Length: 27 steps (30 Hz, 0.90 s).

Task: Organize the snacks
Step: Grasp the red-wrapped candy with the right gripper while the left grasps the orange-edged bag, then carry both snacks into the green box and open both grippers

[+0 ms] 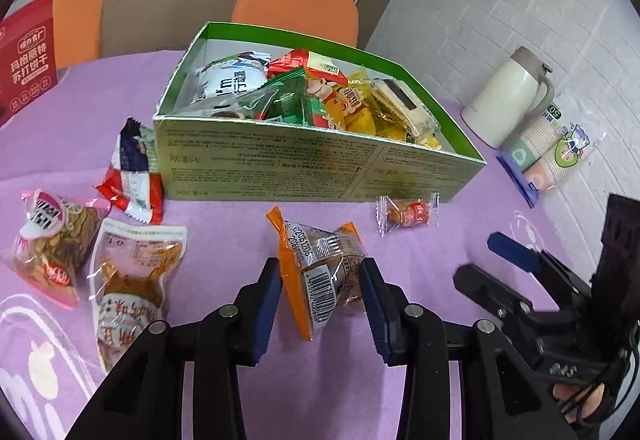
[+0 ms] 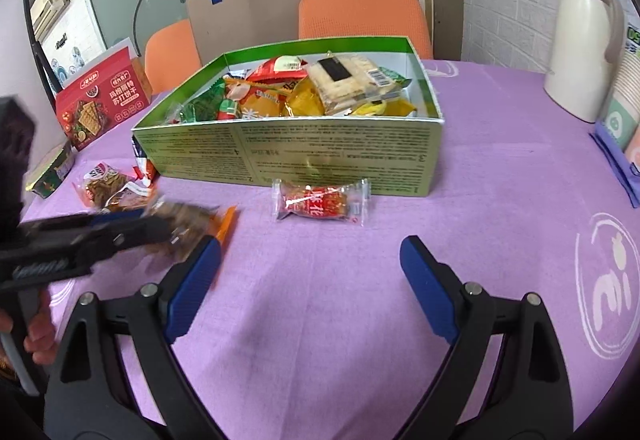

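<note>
On the purple tablecloth lies an orange-edged clear snack packet point(image 1: 324, 272) with a barcode. My left gripper point(image 1: 320, 276) is shut on it, a blue pad pressing each side. In the right wrist view that left gripper point(image 2: 160, 226) is blurred at the left with the packet point(image 2: 192, 214) in it. A small red wrapped snack point(image 2: 320, 202) point(image 1: 408, 216) lies in front of the green box point(image 2: 280, 156) point(image 1: 320, 160), which holds several snacks. My right gripper point(image 2: 310, 240) point(image 1: 480, 258) stands open just short of the red snack, with nothing between its fingers.
Three loose packets lie left of the box: a red, white and blue one point(image 1: 132, 176), a pink-edged one point(image 1: 52, 240) and a clear one point(image 1: 132, 280). A white flask point(image 1: 504, 96) and a pack of paper cups point(image 1: 548, 152) stand at the right. A red cracker box point(image 2: 100, 100) stands at the left, and orange chairs point(image 2: 360, 12) are behind the table.
</note>
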Motion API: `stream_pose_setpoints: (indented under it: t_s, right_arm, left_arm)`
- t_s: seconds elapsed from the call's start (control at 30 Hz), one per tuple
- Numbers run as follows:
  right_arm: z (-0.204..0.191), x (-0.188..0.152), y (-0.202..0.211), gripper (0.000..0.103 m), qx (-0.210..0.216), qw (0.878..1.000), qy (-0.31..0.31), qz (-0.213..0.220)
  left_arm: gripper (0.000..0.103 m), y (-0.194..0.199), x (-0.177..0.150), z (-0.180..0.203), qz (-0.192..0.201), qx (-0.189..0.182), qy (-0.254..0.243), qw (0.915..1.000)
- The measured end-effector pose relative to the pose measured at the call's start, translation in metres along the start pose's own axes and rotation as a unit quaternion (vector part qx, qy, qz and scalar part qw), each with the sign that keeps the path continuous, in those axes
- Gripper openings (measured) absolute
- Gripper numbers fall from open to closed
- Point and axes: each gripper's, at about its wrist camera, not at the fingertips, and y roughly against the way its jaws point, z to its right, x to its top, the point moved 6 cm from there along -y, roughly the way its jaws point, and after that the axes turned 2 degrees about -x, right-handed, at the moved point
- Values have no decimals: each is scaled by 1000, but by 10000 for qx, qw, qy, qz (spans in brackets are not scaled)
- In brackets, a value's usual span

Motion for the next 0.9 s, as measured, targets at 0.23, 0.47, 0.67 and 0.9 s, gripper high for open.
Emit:
stream_pose_setpoints:
  t_s: [0.23, 0.47, 0.67, 0.9]
  right_arm:
    - [-2, 21, -39, 88, -61, 9995, -113, -293]
    - [-5, 13, -45, 58, -206, 9987, 12, -470]
    - [0, 0, -32, 57, -144, 9990, -9, -424]
    - [4, -10, -19, 57, -81, 9992, -78, -372]
  left_arm:
    - [40, 33, -36, -5, 120, -54, 140, 9998]
    - [44, 41, -45, -8, 136, -74, 70, 9999]
    - [62, 37, -48, -3, 20, 2, -177, 9998]
    - [47, 24, -49, 2, -128, 24, -220, 9997]
